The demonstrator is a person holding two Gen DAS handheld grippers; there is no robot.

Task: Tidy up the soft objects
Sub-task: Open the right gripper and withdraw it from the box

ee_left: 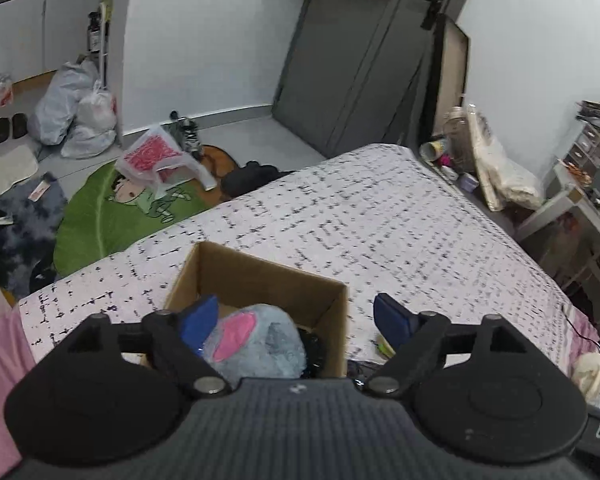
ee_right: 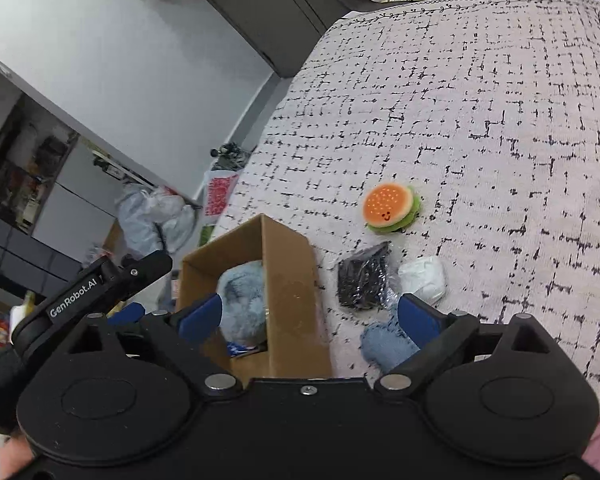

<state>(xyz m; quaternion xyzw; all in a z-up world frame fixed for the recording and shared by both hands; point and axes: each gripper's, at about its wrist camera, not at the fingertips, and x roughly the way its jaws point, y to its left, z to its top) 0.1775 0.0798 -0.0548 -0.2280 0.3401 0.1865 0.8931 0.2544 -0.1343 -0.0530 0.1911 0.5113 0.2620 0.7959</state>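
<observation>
An open cardboard box stands on the bed near its left edge. Inside it lies a pale blue plush with a pink ear. My left gripper hangs open over the box, its pads clear of the plush. In the right wrist view the same box holds the blue plush. My right gripper is open above the box's right wall, holding nothing. On the bedspread to the right lie a burger plush, a black item in clear wrap, a white soft bundle and a blue fuzzy piece.
The bed has a white cover with black dashes. The floor to its left holds a green rug and plastic bags. A cluttered side table stands at the far right. The left tool's black housing is left of the box.
</observation>
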